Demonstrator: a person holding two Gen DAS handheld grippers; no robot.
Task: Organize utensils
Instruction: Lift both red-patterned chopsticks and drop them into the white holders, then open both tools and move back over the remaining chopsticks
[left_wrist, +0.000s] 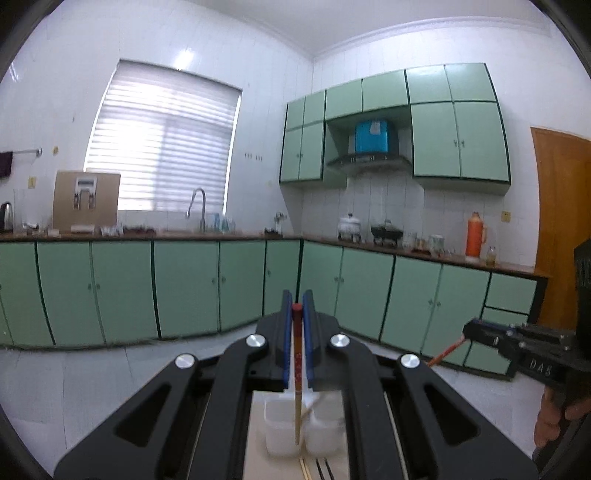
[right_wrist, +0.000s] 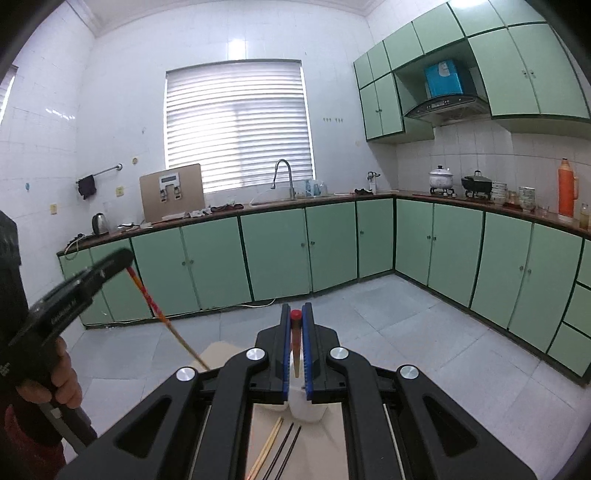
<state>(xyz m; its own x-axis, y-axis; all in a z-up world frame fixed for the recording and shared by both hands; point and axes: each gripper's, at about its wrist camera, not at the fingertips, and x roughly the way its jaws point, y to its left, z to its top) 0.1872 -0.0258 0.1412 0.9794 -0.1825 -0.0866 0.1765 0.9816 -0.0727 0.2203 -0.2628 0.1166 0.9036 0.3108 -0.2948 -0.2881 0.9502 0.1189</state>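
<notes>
Green-cupboard kitchen in the background, with a pale counter (right_wrist: 325, 435) right under the cameras. Each claw is clamped tight on one red-topped chopstick: the left claw (left_wrist: 297, 308) has its chopstick (left_wrist: 297, 369) hanging over the white tubs (left_wrist: 284, 424), and the right claw (right_wrist: 295, 317) pinches the other chopstick (right_wrist: 295, 343) above the same tubs. Nothing looks dropped in yet. Loose pale chopsticks (right_wrist: 271, 443) and dark chopsticks (right_wrist: 288, 446) are lying on the near counter, so most of the sorting seems left.
</notes>
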